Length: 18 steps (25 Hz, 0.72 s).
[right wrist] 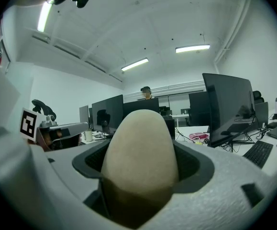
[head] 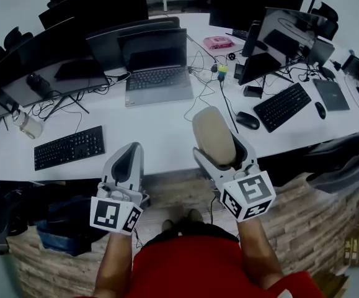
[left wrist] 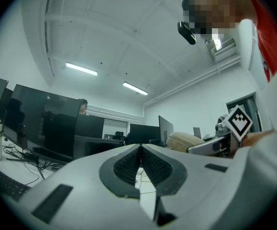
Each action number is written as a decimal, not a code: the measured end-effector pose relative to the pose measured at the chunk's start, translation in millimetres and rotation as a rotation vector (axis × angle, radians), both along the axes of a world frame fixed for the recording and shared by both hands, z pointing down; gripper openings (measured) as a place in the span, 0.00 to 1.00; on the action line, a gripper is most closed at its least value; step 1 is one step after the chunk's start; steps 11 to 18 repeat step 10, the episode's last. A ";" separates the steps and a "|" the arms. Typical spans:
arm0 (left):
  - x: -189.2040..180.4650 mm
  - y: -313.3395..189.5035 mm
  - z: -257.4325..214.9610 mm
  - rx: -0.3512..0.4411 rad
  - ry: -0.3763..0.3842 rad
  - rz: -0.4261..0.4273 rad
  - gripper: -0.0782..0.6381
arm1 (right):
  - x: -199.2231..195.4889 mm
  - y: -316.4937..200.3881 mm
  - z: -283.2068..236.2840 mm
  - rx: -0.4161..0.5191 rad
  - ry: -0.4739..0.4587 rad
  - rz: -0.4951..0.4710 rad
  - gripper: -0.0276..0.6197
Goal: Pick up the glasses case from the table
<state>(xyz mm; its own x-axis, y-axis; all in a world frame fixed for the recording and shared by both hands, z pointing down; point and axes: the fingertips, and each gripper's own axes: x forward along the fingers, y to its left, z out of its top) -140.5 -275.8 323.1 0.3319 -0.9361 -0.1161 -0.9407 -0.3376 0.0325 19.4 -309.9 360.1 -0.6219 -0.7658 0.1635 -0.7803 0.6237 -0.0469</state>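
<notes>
The beige oval glasses case (head: pixel 213 135) is held up off the white table (head: pixel 160 138), clamped between the jaws of my right gripper (head: pixel 219 143). In the right gripper view the glasses case (right wrist: pixel 140 157) fills the gap between the grey jaw pads and stands up past them. My left gripper (head: pixel 129 160) hovers over the table's front edge to the left, jaws pressed together with nothing in them. The left gripper view shows its ribbed pads (left wrist: pixel 128 166) meeting, and the glasses case (left wrist: pixel 183 140) with the right gripper off to the right.
On the table stand a laptop (head: pixel 156 67), a black keyboard (head: pixel 69 148) at left, another keyboard (head: pixel 282 106) and a mouse (head: pixel 248 120) at right, monitors (head: pixel 278 39), cables and a white jar (head: pixel 29 125). A grey jacket (head: pixel 346 157) lies at right.
</notes>
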 end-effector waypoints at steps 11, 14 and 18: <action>-0.9 -5.0 3.1 -0.004 0.004 -0.011 0.12 | -2.1 -5.9 6.6 -0.014 -0.008 -0.005 0.64; -0.9 -5.0 3.1 -0.004 0.004 -0.011 0.12 | -2.1 -5.9 6.6 -0.014 -0.008 -0.005 0.64; -0.9 -5.0 3.1 -0.004 0.004 -0.011 0.12 | -2.1 -5.9 6.6 -0.014 -0.008 -0.005 0.64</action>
